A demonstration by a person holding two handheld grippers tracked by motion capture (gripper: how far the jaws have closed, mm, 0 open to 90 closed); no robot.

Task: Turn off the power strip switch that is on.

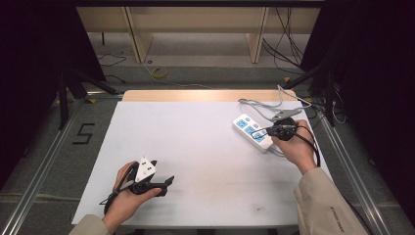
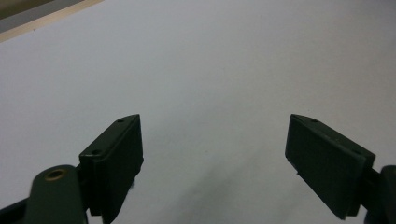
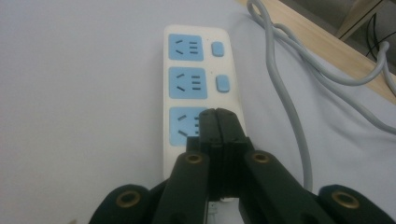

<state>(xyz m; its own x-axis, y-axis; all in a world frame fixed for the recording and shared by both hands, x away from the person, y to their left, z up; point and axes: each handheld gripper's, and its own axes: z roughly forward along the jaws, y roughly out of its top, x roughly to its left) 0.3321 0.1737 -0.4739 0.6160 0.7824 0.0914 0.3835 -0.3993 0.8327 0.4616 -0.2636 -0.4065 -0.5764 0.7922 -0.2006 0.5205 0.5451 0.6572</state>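
A white power strip with blue sockets lies at the right of the white table. Its grey cable runs off toward the table's far right corner. In the right gripper view the power strip shows three blue sockets and two blue switches. My right gripper is shut, jaws pressed together with nothing between them, its tips over the nearest socket's right side. In the high view my right gripper hovers over the strip's near end. My left gripper rests at the near left, and its jaws stand wide open over bare table.
The table top is a white sheet with a wooden edge at the far side. Metal rails run along both sides. Loose cables lie on the floor beyond the table.
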